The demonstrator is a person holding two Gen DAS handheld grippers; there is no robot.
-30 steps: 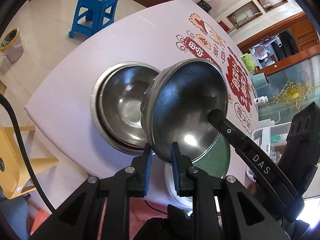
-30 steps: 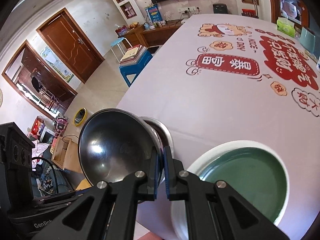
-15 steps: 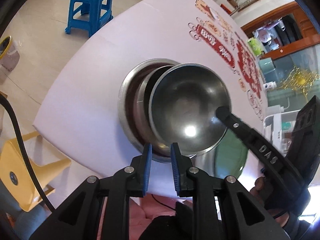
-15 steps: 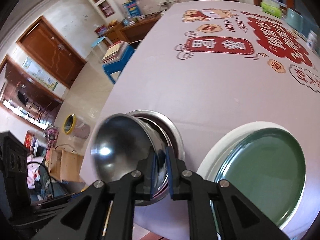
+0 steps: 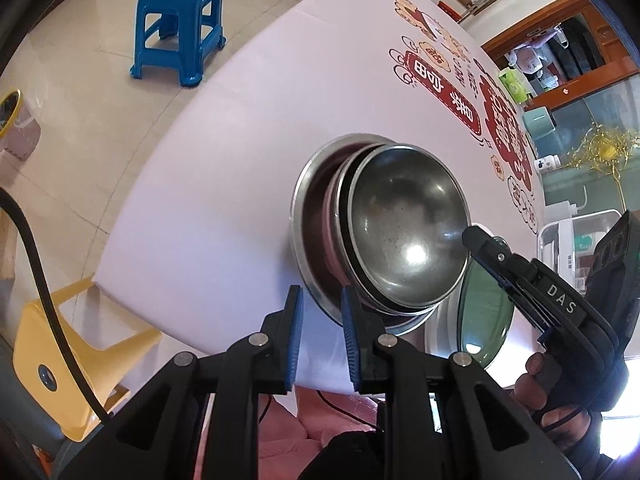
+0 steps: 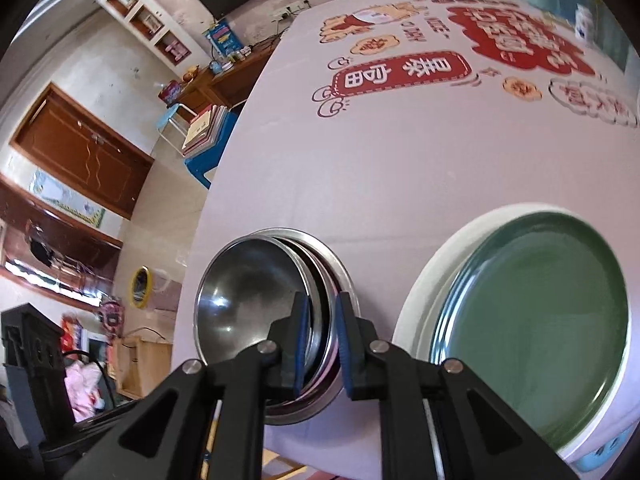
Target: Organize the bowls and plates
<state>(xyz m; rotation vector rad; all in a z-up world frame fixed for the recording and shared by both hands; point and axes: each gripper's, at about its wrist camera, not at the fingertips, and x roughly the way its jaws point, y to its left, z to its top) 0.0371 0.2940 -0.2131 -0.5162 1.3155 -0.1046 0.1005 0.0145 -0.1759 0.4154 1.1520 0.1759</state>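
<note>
My right hand-held gripper (image 6: 322, 340) had just let go: its jaws stood narrowly apart astride the steel bowl (image 5: 406, 230), which now sat nested, slightly tilted, in the bowl stack (image 5: 316, 216) on the table (image 5: 224, 160). My left hand-held gripper (image 5: 320, 334) hovered empty, narrowly parted, so that bowl looked sorted, beside the green plate (image 6: 536, 316).

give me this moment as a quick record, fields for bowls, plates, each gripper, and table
bowls: steel bowl lies tilted in the larger steel bowls, leaning toward the plates
plates: green plate on a white plate, right of the bowls
right gripper: jaws open, straddling the bowl rims, not clamped
left gripper: open, empty, near the table edge
table: pale cloth with red prints
</note>
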